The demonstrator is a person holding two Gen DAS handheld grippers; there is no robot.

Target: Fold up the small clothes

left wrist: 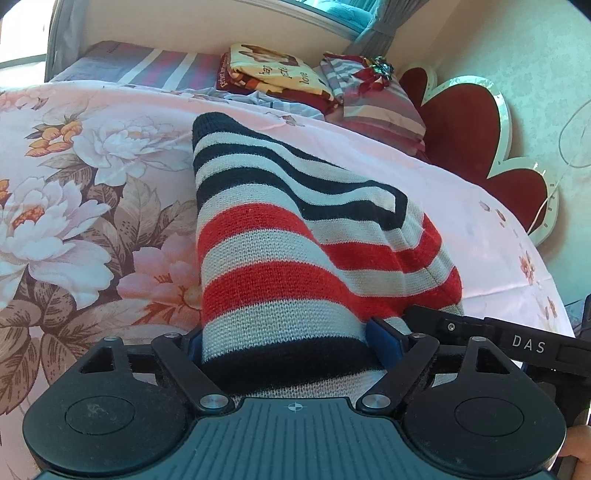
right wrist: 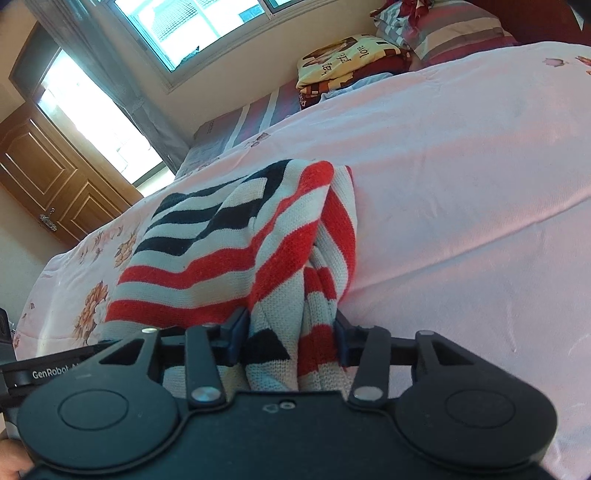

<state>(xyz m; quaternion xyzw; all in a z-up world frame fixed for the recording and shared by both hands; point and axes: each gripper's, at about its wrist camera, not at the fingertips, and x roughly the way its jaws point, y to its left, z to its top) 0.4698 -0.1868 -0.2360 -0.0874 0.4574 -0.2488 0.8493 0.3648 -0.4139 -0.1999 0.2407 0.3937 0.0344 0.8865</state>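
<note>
Room: bedroom, daylight from a window (right wrist: 207,22); wooden door (right wrist: 48,177) at the far side; red scalloped headboard (left wrist: 480,147) against the wall.
Surface: bed with pink floral quilt (left wrist: 74,184); striped pillow (left wrist: 380,107) and a folded printed blanket (left wrist: 273,77) at its head.
Task item: striped knit garment (left wrist: 266,251), navy, red and cream bands, lying mid-quilt and draped up toward both cameras, partly bunched on its right side.
Left gripper (left wrist: 291,339): fingers closed down on one near edge of the knit, cloth filling the gap.
Right gripper (right wrist: 291,336): fingers likewise pinching a gathered fold of the same knit.
Step in hand (judged): carrying the held edge over to make a fold.
Handling advice: keep both grips level and equally taut; lay the edge onto the far stripes squarely, stripes aligned; release only once the cloth rests flat.
Risk: thick knit may slump or skew if one side leads.
</note>
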